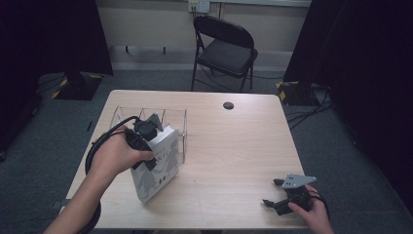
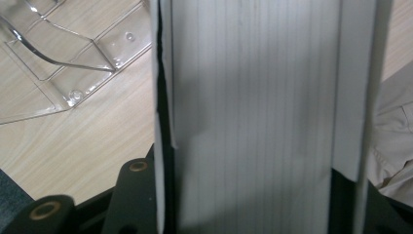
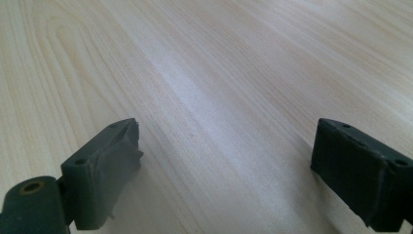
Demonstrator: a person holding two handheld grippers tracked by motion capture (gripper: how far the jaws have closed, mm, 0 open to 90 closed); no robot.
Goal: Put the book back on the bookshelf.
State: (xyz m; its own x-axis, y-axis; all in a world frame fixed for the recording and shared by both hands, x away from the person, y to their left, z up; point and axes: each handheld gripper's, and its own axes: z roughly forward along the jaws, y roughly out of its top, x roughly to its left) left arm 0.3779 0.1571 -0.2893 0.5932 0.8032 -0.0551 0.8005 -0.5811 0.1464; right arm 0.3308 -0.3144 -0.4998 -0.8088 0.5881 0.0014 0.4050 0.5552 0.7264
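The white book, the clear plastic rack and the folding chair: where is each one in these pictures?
white book point(image 1: 160, 168): high view, on its front cover.
clear plastic rack point(image 1: 178, 119): high view, on a back divider.
folding chair point(image 1: 228, 54): high view, on its black seat.

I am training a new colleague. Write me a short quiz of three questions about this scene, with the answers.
1. True or false: the right gripper holds the book.
2. What stands behind the book? A) a clear rack B) a mug C) a lamp
3. Fill in: the left gripper is shut on the ____.

Key: 1 false, its jaws stand open over bare table. 2 A, the clear rack. 3 book.
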